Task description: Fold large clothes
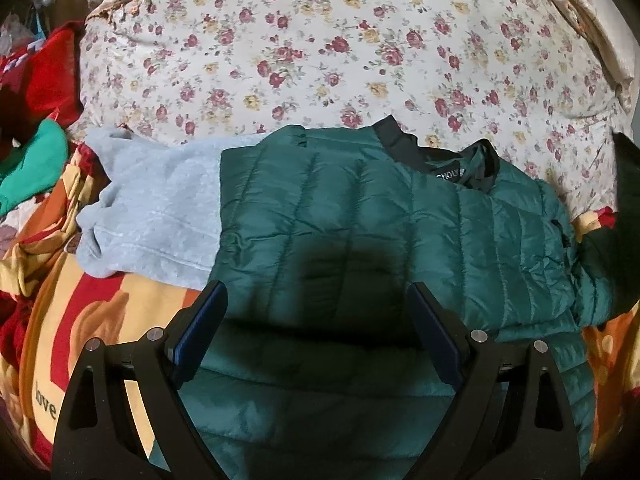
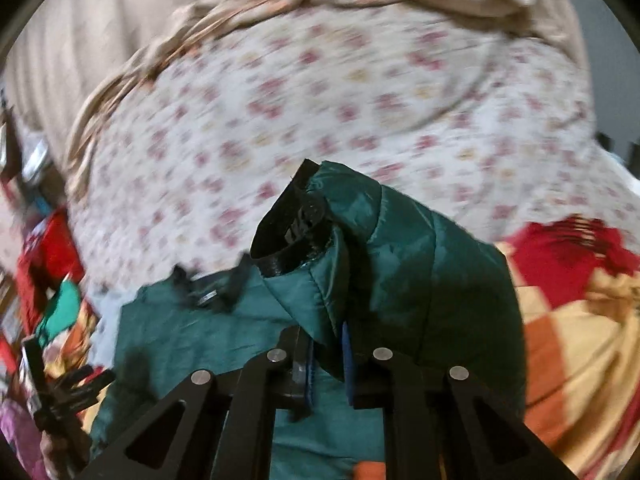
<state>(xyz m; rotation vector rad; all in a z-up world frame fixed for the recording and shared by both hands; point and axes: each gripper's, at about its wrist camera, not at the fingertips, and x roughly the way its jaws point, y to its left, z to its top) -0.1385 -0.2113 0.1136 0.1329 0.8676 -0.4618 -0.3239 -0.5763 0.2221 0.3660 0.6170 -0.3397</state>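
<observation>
I see the dark green quilted puffer jacket [image 1: 360, 216] lying on the bed, over a pale grey fleece garment [image 1: 156, 208] and a floral sheet [image 1: 320, 48]. Left claw [image 1: 316, 304] spread wide above it, empty. Right claw [image 2: 328, 344] clamped on a lifted fold of the jacket [image 2: 400, 264].

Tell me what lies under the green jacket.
The green jacket overlaps a grey sweater, and both rest on a patterned blanket. How far the sweater runs beneath is covered.
</observation>
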